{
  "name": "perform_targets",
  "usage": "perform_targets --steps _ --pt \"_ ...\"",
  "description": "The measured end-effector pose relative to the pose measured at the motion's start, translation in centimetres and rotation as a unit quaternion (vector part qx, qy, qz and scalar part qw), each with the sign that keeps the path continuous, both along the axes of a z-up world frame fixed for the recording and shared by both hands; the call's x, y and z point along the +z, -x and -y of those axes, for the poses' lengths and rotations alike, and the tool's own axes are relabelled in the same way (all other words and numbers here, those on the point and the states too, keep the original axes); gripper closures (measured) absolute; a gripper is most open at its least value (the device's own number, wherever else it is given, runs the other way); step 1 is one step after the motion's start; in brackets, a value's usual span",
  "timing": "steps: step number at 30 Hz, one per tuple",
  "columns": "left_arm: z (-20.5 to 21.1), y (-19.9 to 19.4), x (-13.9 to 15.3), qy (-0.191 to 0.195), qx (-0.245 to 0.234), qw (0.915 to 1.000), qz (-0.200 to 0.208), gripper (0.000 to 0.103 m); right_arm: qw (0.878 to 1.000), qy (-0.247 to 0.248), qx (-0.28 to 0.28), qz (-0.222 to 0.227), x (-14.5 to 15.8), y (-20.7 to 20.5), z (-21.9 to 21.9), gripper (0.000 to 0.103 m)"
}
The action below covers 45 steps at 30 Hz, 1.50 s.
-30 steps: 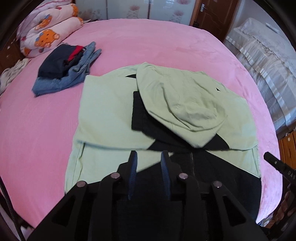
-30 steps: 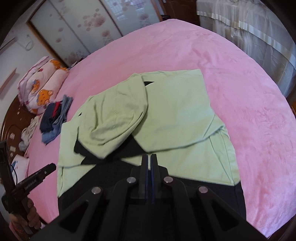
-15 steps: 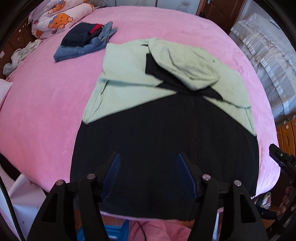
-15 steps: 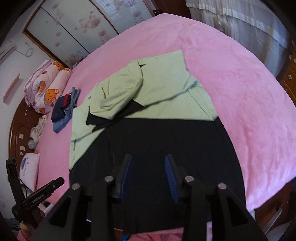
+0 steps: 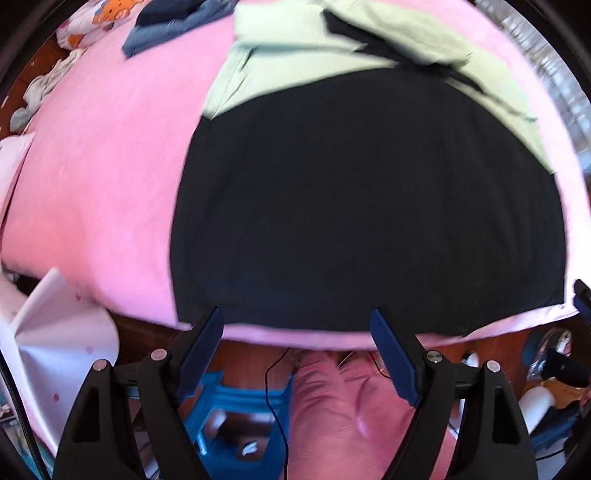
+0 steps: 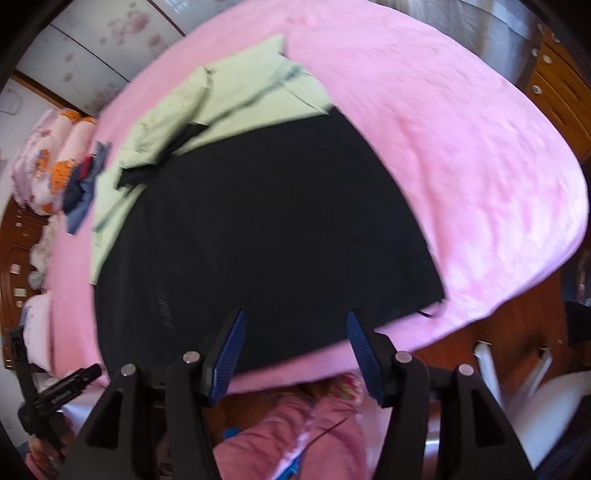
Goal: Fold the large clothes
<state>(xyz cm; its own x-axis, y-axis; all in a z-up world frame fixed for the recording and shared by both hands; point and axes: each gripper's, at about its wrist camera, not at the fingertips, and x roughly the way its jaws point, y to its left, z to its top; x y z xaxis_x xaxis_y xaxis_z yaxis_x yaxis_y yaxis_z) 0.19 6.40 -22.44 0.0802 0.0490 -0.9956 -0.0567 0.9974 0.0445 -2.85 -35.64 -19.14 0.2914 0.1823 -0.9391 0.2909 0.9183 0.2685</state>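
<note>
A large hooded garment, black below (image 5: 369,206) and light green above (image 5: 295,55), lies flat on the pink bed (image 5: 103,147). It also shows in the right wrist view, black part (image 6: 266,229) and green part (image 6: 236,96). Its sleeves and hood are folded over the chest. The black hem reaches the bed's near edge. My left gripper (image 5: 297,325) is open and empty, just off the hem. My right gripper (image 6: 295,328) is open and empty, over the hem at the bed's edge.
A small pile of folded jeans and dark clothes (image 5: 173,18) lies at the far left of the bed; it shows in the right wrist view (image 6: 83,184). A bear-print quilt (image 6: 48,162) is behind it. A blue stool (image 5: 236,417) and white bedding (image 5: 48,354) are by the bed's edge. A wooden cabinet (image 6: 557,85) stands right.
Both grippers have opened wide and pulled back toward the bed's near edge. The black lower part of the garment, hidden under them a second ago, now fills the view.
</note>
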Motion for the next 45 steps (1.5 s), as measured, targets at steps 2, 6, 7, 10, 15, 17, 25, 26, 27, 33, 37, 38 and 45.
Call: perform_targets --steps 2,6,7,10,15,17,25,26,27,33,37,38,45 --pt "-1.4 0.7 -0.8 -0.008 0.014 0.9998 -0.014 0.022 1.000 0.009 -0.011 -0.011 -0.9 0.6 1.3 0.045" --pt "-3.8 0.9 -2.1 -0.018 0.033 0.9989 -0.029 0.022 0.999 0.017 -0.037 -0.018 -2.1 1.1 4.0 0.045" --pt "-4.3 0.9 -2.5 -0.025 0.033 0.9987 -0.031 0.022 0.999 0.019 -0.044 -0.018 -2.4 1.2 4.7 0.045" --pt "-5.5 0.7 -3.5 -0.042 0.035 0.9975 -0.044 0.022 0.998 0.010 -0.056 -0.021 -3.5 1.0 6.2 0.045" --pt "-6.8 0.5 -3.7 -0.042 0.043 0.9970 -0.049 0.022 0.998 0.016 -0.048 -0.033 -5.2 0.4 7.9 0.046" --pt "-7.1 0.3 -3.8 -0.038 0.038 0.9973 -0.049 0.022 0.998 0.003 -0.040 -0.037 -5.8 0.1 8.1 0.046" --pt "-9.5 -1.2 -4.4 0.030 0.019 0.9979 -0.054 0.022 0.997 -0.015 -0.017 -0.069 -7.2 -1.2 7.1 0.050" --pt "-10.1 -1.4 -4.6 0.034 0.025 0.9975 -0.057 0.022 0.997 -0.009 -0.016 -0.072 -7.2 -1.3 7.0 0.052" --pt "-10.8 -1.7 -4.8 0.043 0.032 0.9969 -0.058 0.022 0.997 -0.005 -0.016 -0.073 -7.2 -1.4 6.8 0.053" --pt "-12.9 -2.9 -6.3 0.110 0.049 0.9892 -0.083 0.022 0.997 0.004 -0.038 -0.072 -7.3 -1.2 6.3 0.057" --pt "-12.9 -3.2 -7.3 0.123 0.035 0.9878 -0.089 0.027 0.995 -0.003 -0.077 -0.070 -7.7 -1.1 6.2 0.061" --pt "-12.9 -3.1 -7.4 0.127 0.035 0.9874 -0.087 0.028 0.994 -0.005 -0.088 -0.068 -7.7 -1.0 6.2 0.063" --pt "-14.4 -2.4 -8.1 0.210 0.081 0.9694 -0.099 0.042 0.990 -0.007 -0.128 -0.065 -7.4 -0.3 6.6 0.072"
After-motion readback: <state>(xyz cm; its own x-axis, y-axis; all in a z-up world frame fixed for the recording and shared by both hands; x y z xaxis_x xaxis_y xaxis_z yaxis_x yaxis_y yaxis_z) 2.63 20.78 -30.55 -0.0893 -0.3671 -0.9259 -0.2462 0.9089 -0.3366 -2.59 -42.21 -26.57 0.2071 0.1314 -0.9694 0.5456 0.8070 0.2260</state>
